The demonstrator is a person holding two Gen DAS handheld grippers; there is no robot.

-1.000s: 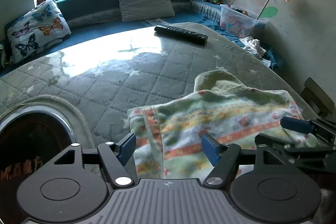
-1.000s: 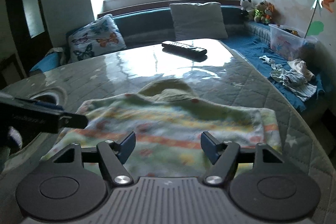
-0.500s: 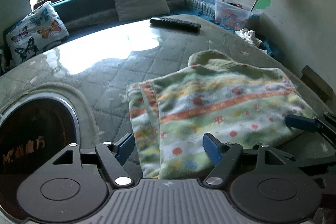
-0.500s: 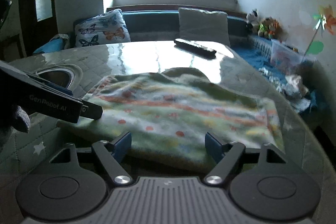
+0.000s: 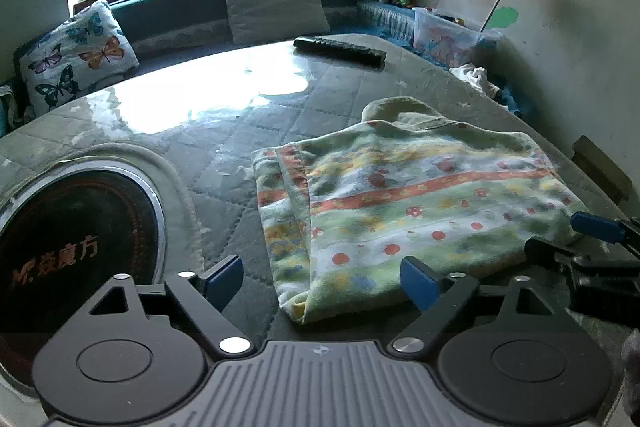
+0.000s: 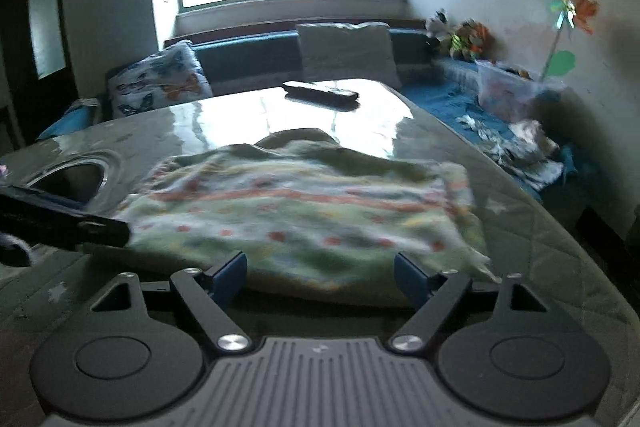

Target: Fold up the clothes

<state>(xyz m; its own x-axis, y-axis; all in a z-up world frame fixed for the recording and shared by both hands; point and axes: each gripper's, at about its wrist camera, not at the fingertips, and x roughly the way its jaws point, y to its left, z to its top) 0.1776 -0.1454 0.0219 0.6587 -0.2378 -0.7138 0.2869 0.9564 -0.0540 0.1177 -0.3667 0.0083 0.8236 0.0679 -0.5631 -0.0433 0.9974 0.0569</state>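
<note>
A folded garment (image 5: 400,203) with green, white and orange stripes and red dots lies flat on the quilted table cover (image 5: 248,131). My left gripper (image 5: 320,281) sits at its near left corner. Its jaws are opening, and the corner of the cloth lies loose between the blue pads (image 5: 418,283) without being pressed. In the right wrist view the garment (image 6: 300,207) is blurred. My right gripper (image 6: 320,277) hovers just short of its near edge, jaws opening, with nothing clamped. The right gripper (image 5: 592,227) shows at the cloth's right corner and the left gripper (image 6: 80,227) at its left.
A black remote control (image 5: 340,51) lies at the far side of the table. A round dark cooker plate (image 5: 80,239) is sunk into the table at the left. Cushions (image 5: 276,3) line the bench behind. Loose clothes (image 6: 520,147) and a plastic box (image 6: 508,87) sit at the right.
Both grippers have drawn back from over the garment to its near edge, and their jaws have widened. The garment now lies flat ahead of them.
</note>
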